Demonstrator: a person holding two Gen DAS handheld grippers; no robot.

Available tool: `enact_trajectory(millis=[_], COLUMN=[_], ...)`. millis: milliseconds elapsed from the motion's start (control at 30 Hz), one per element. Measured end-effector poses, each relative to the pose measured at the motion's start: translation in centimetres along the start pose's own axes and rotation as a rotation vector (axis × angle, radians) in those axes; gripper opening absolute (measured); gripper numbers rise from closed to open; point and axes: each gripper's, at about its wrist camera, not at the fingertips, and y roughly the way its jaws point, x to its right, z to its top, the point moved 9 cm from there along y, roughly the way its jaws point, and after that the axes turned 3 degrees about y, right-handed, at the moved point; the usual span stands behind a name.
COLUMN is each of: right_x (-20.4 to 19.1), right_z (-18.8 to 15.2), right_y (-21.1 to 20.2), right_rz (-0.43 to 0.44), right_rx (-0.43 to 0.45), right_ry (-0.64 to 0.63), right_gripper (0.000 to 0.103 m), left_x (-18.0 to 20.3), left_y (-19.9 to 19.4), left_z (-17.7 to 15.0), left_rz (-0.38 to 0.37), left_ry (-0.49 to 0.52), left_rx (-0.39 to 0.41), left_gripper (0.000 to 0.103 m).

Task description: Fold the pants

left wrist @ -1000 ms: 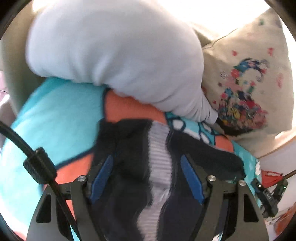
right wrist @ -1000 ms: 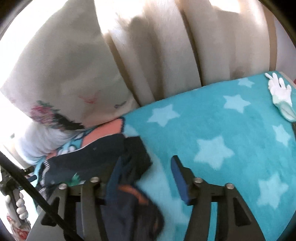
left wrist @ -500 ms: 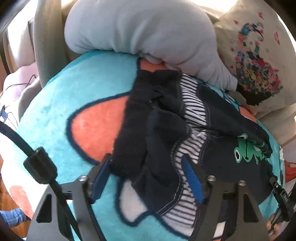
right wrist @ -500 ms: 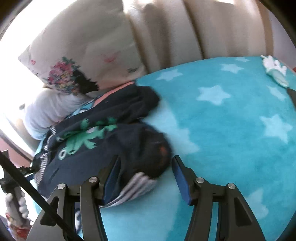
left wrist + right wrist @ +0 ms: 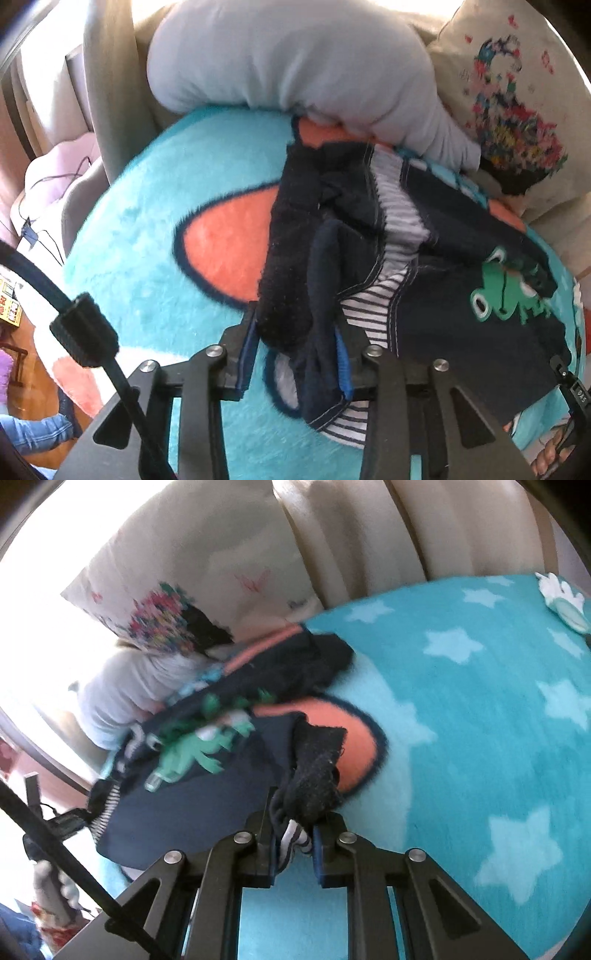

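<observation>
Dark navy pants (image 5: 454, 325) with a green frog print and striped lining lie crumpled on a teal blanket (image 5: 155, 258). My left gripper (image 5: 295, 354) is shut on a bunched navy edge of the pants at their left end. In the right wrist view the pants (image 5: 207, 775) stretch leftwards, and my right gripper (image 5: 293, 843) is shut on a dark cuff with striped lining at their right end.
A grey pillow (image 5: 295, 62) and a cream floral cushion (image 5: 517, 96) lie behind the pants. A beige sofa back (image 5: 406, 528) rises beyond the star-patterned blanket (image 5: 498, 720). A white glove-shaped item (image 5: 561, 598) sits far right.
Both grippers have closed on the pants: the left on the bunched left edge, the right on the cuff. Both have drawn back, and the pants are pulled out longer.
</observation>
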Motion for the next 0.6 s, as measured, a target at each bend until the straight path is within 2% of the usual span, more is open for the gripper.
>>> enact_trajectory(millis=[67,133,200,300,367,433,500,567,600], right_x=[0.1,0.4,1.1,1.0,-0.8,-3.1,-6.0,-6.7,-6.0], right_z=[-0.3,0.0,1.0,2.4,2.9,2.7,1.7,1.2,1.2], right_y=[-0.4,-1.6,-3.1,-5.2,-5.5,-4.1,-1.3,0.9,2.4], right_rz=[0.007,-0.018,-0.068,-0.11,-0.049,0.034,0.149,0.148,0.101], right_rx=[0.007,0.037,0.097,0.202,0.227,0.178,0.087,0.033,0.001], right_ry=[-0.004,-0.005,-0.008,0.012,0.0,-0.036,-0.066,-0.094,-0.088], right_gripper=[0.018,0.028,0.043,0.045,0.046,0.046,0.048,0.049,0.049], left_x=[-0.4,-1.2,-2.4,-3.0,-2.1,0.0,1.7,3.7,4.1], left_y=[-0.6,-2.3,-4.4,-7.0,-7.7,-7.6,-6.8,-5.9,-5.8], left_z=[-0.3,-0.2,0.1,0.8,1.0,1.0,0.8,0.5,0.3], left_rz=[-0.036,-0.042,-0.017,0.036,0.02,-0.02,-0.02,-0.025,-0.013], left_ry=[-0.007,-0.01,-0.016,0.0,0.017,0.059,0.094,0.138,0.151], left_rx=[0.008,0.054,0.114,0.205,0.231,0.249,0.237,0.22,0.22], left_gripper=[0.038,0.039,0.042,0.046,0.05,0.054,0.054,0.054,0.054])
